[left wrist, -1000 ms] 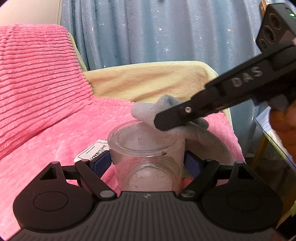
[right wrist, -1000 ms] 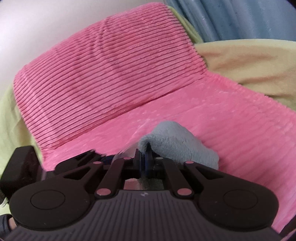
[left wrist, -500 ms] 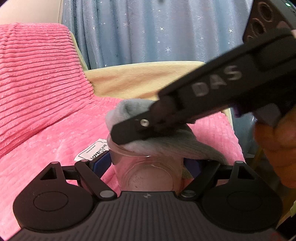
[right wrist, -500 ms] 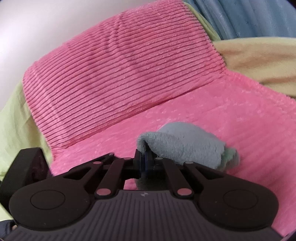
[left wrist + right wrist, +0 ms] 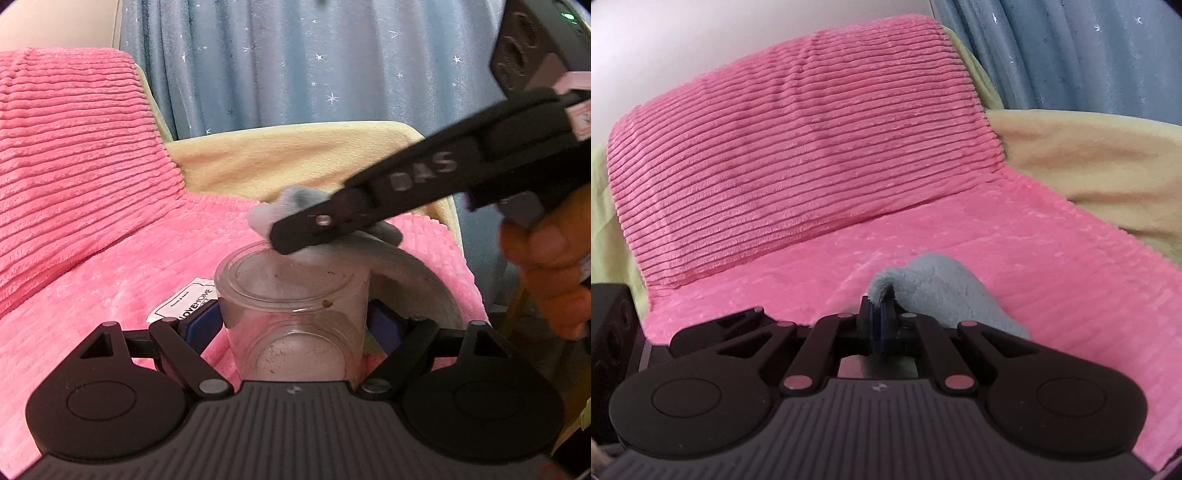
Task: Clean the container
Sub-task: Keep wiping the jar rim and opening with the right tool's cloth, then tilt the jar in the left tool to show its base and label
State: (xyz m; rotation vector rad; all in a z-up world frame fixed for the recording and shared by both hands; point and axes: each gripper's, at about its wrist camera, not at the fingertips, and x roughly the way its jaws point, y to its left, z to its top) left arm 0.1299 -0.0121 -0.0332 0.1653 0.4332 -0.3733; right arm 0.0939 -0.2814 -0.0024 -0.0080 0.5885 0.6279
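Grey cloth (image 5: 291, 206), clenched in the right gripper (image 5: 881, 318), hovers at the rim of the clear container (image 5: 293, 295) clamped upright by the left gripper (image 5: 293, 325) over the pink blanket (image 5: 110, 258), mid-wipe; next, I judge, press down inside toward the brown speck.

Right tongs (image 5: 881, 325) pinching grey cloth (image 5: 942, 299), pink blanket (image 5: 960, 240) behind

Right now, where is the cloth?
The cloth is pinched in the right gripper, just above the far rim of the container that the left gripper holds.
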